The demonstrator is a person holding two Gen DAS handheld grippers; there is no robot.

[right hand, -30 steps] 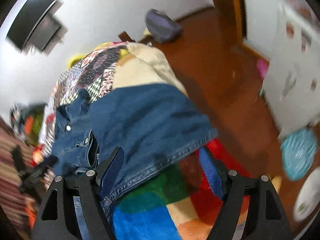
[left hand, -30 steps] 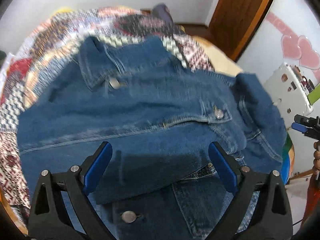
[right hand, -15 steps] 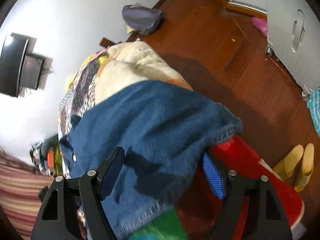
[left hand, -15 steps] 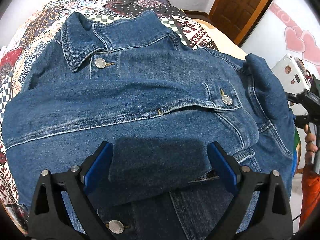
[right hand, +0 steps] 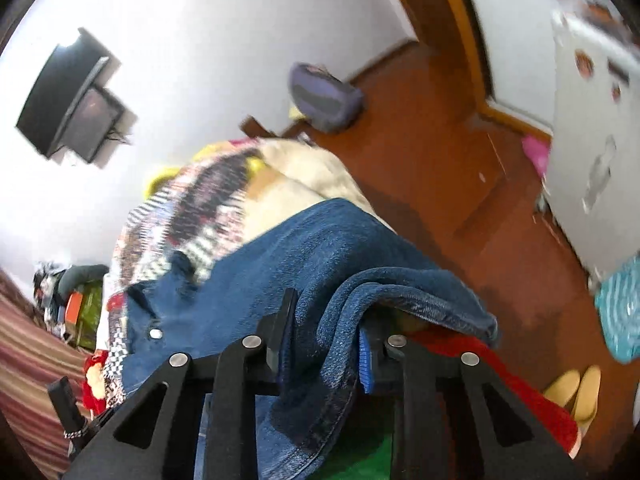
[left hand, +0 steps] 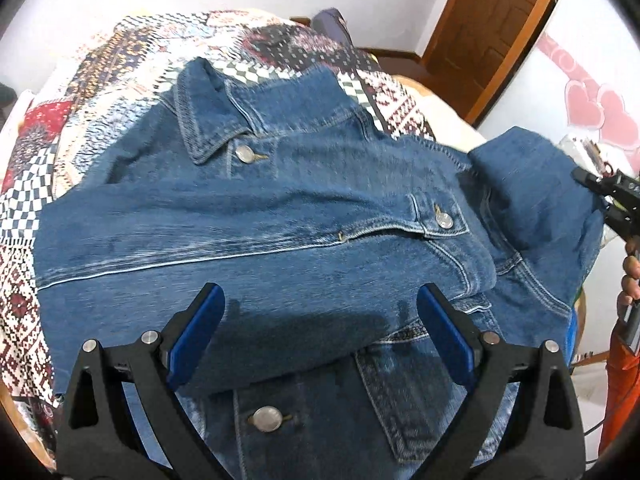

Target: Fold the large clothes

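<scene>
A blue denim jacket (left hand: 300, 208) lies front-up on the bed, collar at the far side, one sleeve folded across its chest. My left gripper (left hand: 324, 320) hovers open over the near part of the sleeve, holding nothing. At the right edge of the left wrist view, my right gripper (left hand: 612, 200) holds up the jacket's right side (left hand: 532, 184). In the right wrist view the right gripper (right hand: 324, 340) is closing its jaws, with a bunched fold of denim (right hand: 340, 312) pinched between the pads and raised off the bedding.
A patterned quilt (left hand: 100, 92) covers the bed under the jacket, with a red and green blanket (right hand: 540, 408) at its near edge. Beyond are the wooden floor (right hand: 440, 160), a purple bag (right hand: 324, 96), a white cabinet (right hand: 592, 120), yellow slippers (right hand: 576, 392) and a wooden door (left hand: 492, 20).
The right gripper's jaws came together on the jacket's edge and lifted it. The jacket's right side now stands up in a hump. The left gripper pulled back slightly, still open.
</scene>
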